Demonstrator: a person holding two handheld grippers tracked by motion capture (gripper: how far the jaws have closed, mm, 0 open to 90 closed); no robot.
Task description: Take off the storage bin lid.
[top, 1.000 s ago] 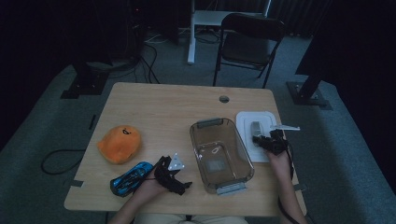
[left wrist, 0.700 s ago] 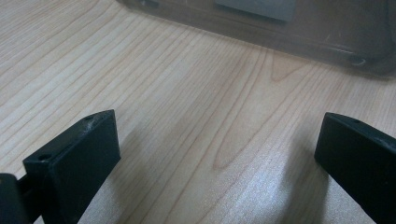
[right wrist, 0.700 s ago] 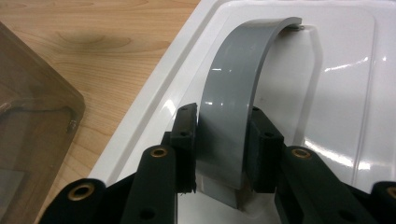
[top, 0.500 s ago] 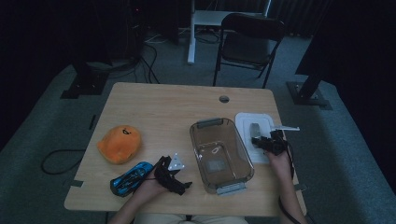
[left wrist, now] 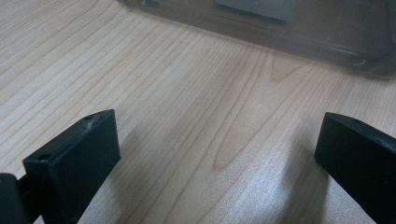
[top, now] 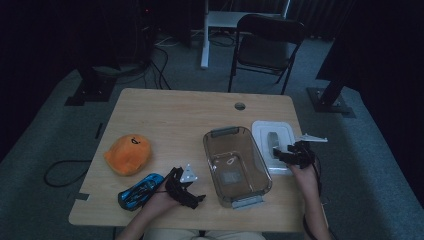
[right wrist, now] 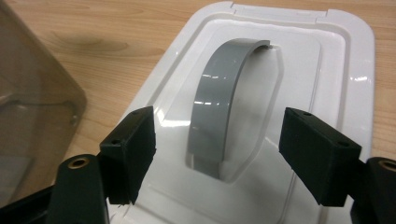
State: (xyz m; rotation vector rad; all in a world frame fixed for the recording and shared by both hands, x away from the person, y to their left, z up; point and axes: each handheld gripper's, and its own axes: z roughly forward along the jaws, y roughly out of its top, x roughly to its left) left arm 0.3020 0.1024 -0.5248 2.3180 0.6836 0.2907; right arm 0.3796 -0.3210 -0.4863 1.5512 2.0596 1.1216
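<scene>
The clear bin (left wrist: pixel 280 28) is cut off by the top edge in the left gripper view.

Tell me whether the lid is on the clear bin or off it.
Off. The white lid lies flat on the table beside the clear bin, whose top is open; the right gripper straddles its grey handle.

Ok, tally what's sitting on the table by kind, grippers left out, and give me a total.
Orange plush toy: 1
Blue toy car: 1
Clear plastic bin: 1
White lid with grey handle: 1
Total: 4
</scene>
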